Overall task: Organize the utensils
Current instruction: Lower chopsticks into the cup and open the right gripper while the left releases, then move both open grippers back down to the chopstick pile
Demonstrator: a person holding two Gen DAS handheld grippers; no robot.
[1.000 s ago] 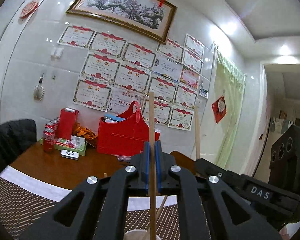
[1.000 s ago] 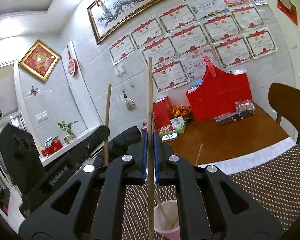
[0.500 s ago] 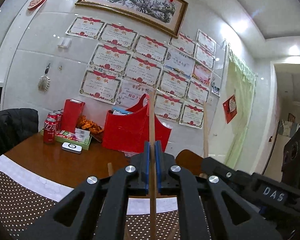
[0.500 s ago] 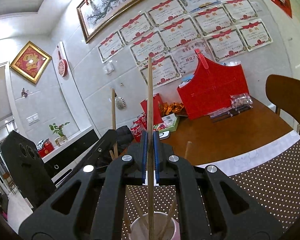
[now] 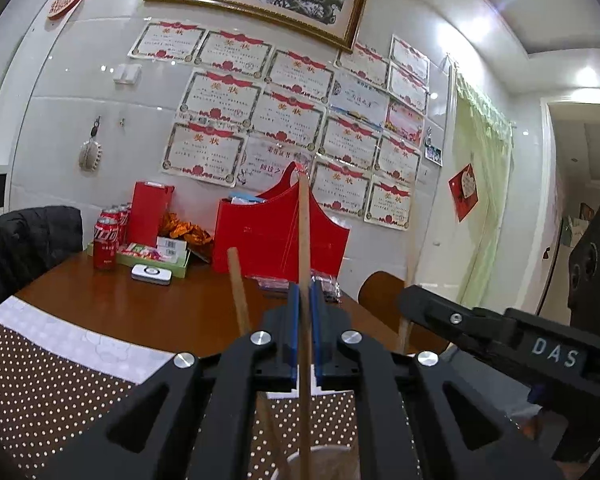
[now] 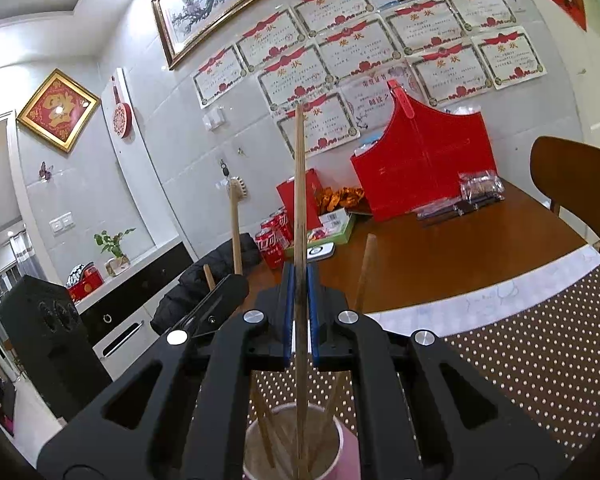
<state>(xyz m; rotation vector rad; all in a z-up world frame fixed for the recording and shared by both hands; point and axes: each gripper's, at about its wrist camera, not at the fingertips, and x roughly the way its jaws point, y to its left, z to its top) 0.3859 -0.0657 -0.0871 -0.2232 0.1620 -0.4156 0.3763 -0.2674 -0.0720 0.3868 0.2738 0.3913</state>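
Observation:
My left gripper [image 5: 305, 320] is shut on an upright wooden chopstick [image 5: 304, 232] whose lower end reaches down toward a cup [image 5: 320, 462] at the frame's bottom edge. My right gripper [image 6: 299, 308] is shut on another upright wooden chopstick [image 6: 299, 184]; its lower end is inside the pink paper cup [image 6: 296, 444], which holds several more chopsticks [image 6: 364, 268]. The two grippers stand close together over the cup: the right one [image 5: 500, 336] shows in the left wrist view, the left one [image 6: 216, 300] in the right wrist view.
The cup stands on a brown polka-dot mat [image 6: 540, 344] on a wooden table [image 5: 160, 300]. At the back are a red basket [image 5: 276, 236], cola cans [image 5: 106, 244], a green tray [image 5: 156, 254] and a white box [image 5: 151, 274]. A wooden chair [image 6: 572, 176] is at the right, a black jacket [image 5: 28, 240] on the left.
Both grippers have come lower over the cup with their chopsticks. The cup and the chopsticks standing in it now show more fully in the right wrist view.

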